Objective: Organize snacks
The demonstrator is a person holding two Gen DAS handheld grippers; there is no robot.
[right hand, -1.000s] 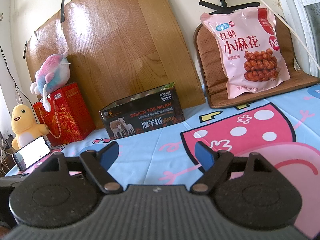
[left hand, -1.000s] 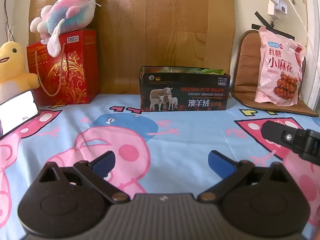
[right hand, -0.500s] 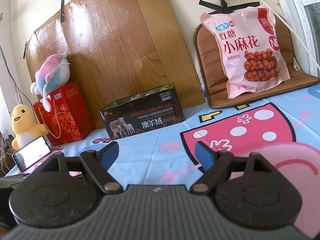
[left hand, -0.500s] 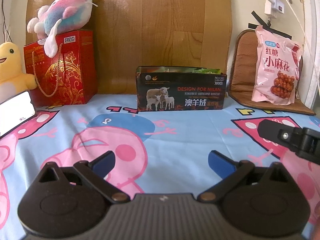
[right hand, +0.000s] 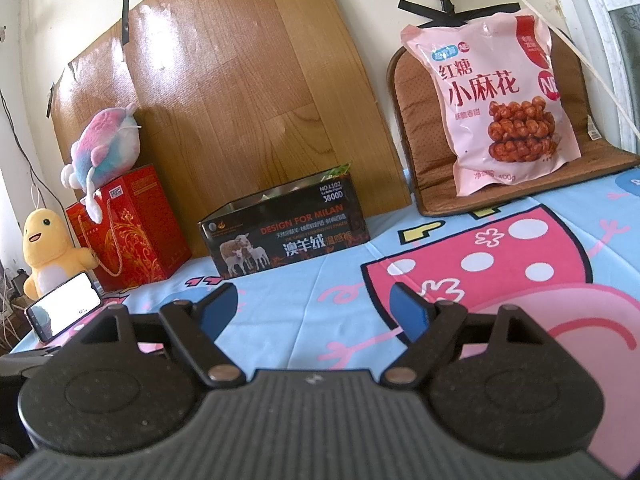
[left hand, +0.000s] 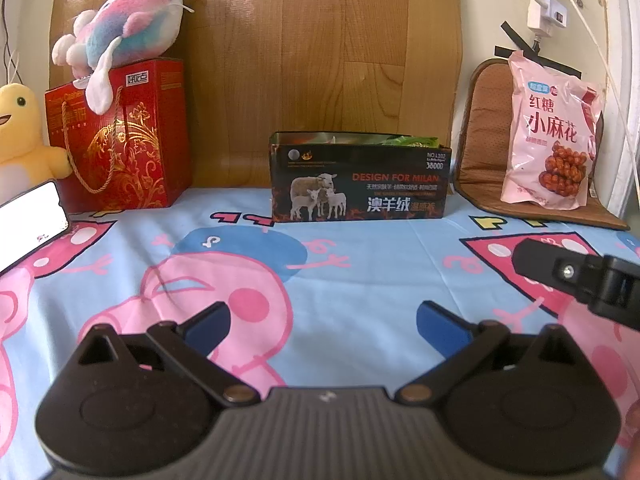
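Observation:
A pink snack bag (left hand: 554, 136) leans upright on a brown cushion (left hand: 484, 168) at the back right; it also shows in the right wrist view (right hand: 496, 104). A black open-top box (left hand: 358, 178) with sheep on it stands at the back middle, green packets showing inside; it also shows in the right wrist view (right hand: 286, 232). My left gripper (left hand: 322, 326) is open and empty, low over the cartoon sheet, well short of the box. My right gripper (right hand: 314, 312) is open and empty; part of it shows at the right in the left wrist view (left hand: 576, 276).
A red gift bag (left hand: 120, 144) with a plush fish (left hand: 124, 28) on top stands at the back left, beside a yellow plush duck (left hand: 20, 132) and a propped phone (left hand: 28, 220). A wooden board (left hand: 320, 40) leans on the wall behind. Cables hang at the far right.
The left wrist view has pulled back a little, so the box and the snack bag look smaller and farther. The right gripper has not moved.

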